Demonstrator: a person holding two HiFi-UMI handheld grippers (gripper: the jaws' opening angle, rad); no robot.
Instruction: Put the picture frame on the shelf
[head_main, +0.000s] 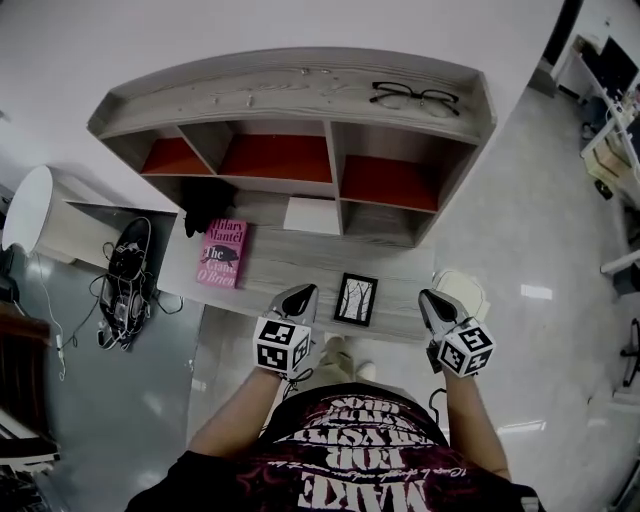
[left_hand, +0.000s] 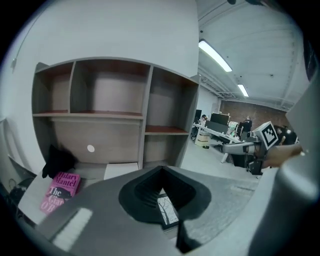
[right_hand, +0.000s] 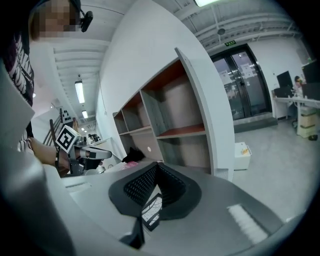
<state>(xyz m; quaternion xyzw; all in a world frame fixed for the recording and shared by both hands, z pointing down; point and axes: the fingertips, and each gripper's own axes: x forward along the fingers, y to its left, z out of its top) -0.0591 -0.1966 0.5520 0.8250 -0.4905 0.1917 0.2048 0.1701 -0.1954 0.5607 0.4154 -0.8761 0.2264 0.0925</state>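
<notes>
A small black picture frame (head_main: 356, 299) with a bare-tree print lies flat near the front edge of the grey desk (head_main: 290, 262), between my two grippers. My left gripper (head_main: 300, 296) hovers just left of it, jaws shut and empty. My right gripper (head_main: 433, 302) hovers to its right, also shut on nothing. Through the dark pads in the left gripper view I see part of the frame (left_hand: 168, 210) below the left gripper (left_hand: 161, 169). The right gripper view shows the frame (right_hand: 151, 209) below the right gripper (right_hand: 156, 165). The wooden shelf unit (head_main: 300, 95) stands at the desk's back, its compartments mostly bare.
A pink book (head_main: 222, 253) lies on the desk's left side, with a black object (head_main: 205, 202) behind it. A white sheet (head_main: 312, 215) sits in the lower middle compartment. Glasses (head_main: 415, 97) rest on the shelf's top. Cables and headphones (head_main: 125, 285) lie left of the desk.
</notes>
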